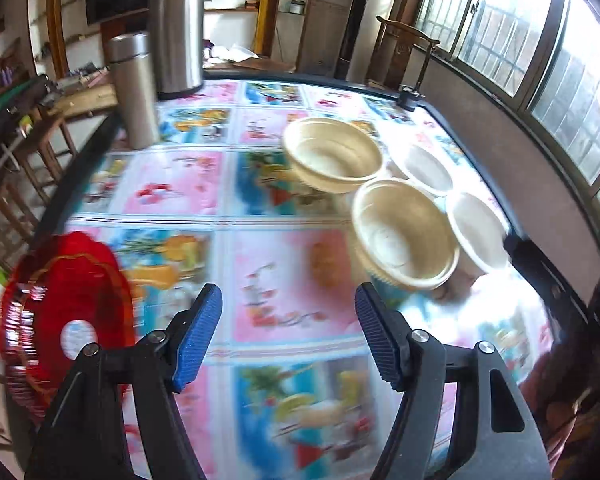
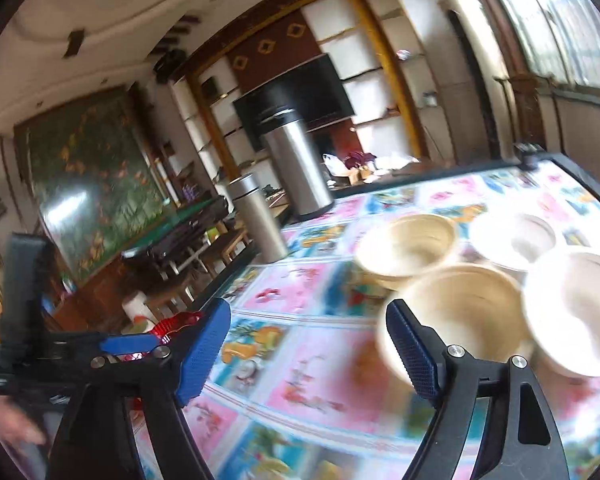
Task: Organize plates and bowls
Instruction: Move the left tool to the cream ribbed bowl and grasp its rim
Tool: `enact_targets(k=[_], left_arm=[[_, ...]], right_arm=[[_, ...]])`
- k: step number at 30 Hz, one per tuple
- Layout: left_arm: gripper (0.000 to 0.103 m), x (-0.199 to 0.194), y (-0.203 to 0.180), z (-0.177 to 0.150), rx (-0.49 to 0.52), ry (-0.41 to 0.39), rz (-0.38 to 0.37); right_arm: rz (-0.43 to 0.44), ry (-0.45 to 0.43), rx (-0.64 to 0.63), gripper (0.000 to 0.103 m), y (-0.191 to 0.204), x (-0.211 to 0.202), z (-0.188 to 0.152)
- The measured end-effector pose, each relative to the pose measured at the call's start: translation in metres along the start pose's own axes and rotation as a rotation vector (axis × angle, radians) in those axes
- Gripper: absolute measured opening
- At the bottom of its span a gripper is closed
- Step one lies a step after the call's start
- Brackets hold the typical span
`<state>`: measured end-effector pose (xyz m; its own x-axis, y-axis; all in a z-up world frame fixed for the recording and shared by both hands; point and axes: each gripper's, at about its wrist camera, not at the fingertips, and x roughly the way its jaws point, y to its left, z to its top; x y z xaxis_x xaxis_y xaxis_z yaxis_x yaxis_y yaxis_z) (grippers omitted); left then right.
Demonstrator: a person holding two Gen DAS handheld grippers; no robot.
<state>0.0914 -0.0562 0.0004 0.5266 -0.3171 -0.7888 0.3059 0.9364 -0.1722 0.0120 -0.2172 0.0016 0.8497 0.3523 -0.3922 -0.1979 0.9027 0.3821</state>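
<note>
Two cream bowl stacks stand on the colourful tablecloth: a far cream bowl stack (image 1: 332,156) (image 2: 406,246) and a near cream bowl stack (image 1: 406,236) (image 2: 456,312). Beside them are two white bowls, a far white bowl (image 1: 426,168) (image 2: 514,242) and a near white bowl (image 1: 480,230) (image 2: 578,312). A red plate stack (image 1: 66,320) (image 2: 176,326) lies at the table's left edge. My left gripper (image 1: 288,338) is open over the cloth, with nothing between its blue pads. My right gripper (image 2: 308,350) is open too, its right pad just left of the near cream stack.
A tall steel thermos (image 1: 134,88) (image 2: 258,220) and a large steel kettle (image 1: 176,28) (image 2: 296,160) stand at the table's far left. The left gripper's body (image 2: 28,320) shows at the left of the right wrist view. A wall with windows (image 1: 540,40) runs along the right side.
</note>
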Motion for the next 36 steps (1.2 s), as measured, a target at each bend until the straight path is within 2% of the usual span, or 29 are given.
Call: enact_targets(k=[3, 6, 8, 10, 12, 16, 19, 25, 29, 33, 36], left_arm=[[0.069, 0.018, -0.026, 0.012, -0.009, 0.001, -0.048], [0.068, 0.040, -0.034, 0.026, -0.028, 0.026, -0.013], [0.068, 0.053, -0.026, 0.030, -0.087, 0.049, -0.033], [0.068, 0.065, -0.019, 0.036, -0.125, 0.073, -0.038], [0.068, 0.078, -0.017, 0.041, -0.120, 0.106, -0.039], [0.068, 0.102, -0.009, 0.042, -0.176, 0.206, -0.144], [0.068, 0.112, -0.008, 0.041, -0.189, 0.230, -0.165], [0.068, 0.118, -0.020, 0.046, -0.166, 0.225, -0.192], [0.068, 0.120, -0.027, 0.051, -0.162, 0.225, -0.231], [0.068, 0.120, -0.034, 0.053, -0.132, 0.205, -0.217], [0.068, 0.119, -0.036, 0.053, -0.109, 0.194, -0.210]], right_arm=[[-0.029, -0.008, 0.045, 0.082, -0.041, -0.032, 0.004], [-0.071, -0.011, 0.093, 0.085, -0.081, -0.065, 0.012], [-0.038, 0.011, 0.150, 0.085, -0.103, -0.078, 0.016], [0.035, 0.044, 0.216, 0.085, -0.118, -0.083, 0.018], [0.085, 0.085, 0.269, 0.085, -0.124, -0.076, 0.015], [0.206, 0.171, 0.455, 0.085, -0.138, -0.041, -0.003], [0.248, 0.212, 0.560, 0.085, -0.147, -0.017, -0.015], [0.179, 0.214, 0.639, 0.085, -0.165, 0.008, -0.028], [0.118, 0.205, 0.629, 0.084, -0.166, 0.012, -0.029], [0.099, 0.202, 0.640, 0.082, -0.164, 0.017, -0.030], [0.084, 0.206, 0.650, 0.076, -0.164, 0.025, -0.030]])
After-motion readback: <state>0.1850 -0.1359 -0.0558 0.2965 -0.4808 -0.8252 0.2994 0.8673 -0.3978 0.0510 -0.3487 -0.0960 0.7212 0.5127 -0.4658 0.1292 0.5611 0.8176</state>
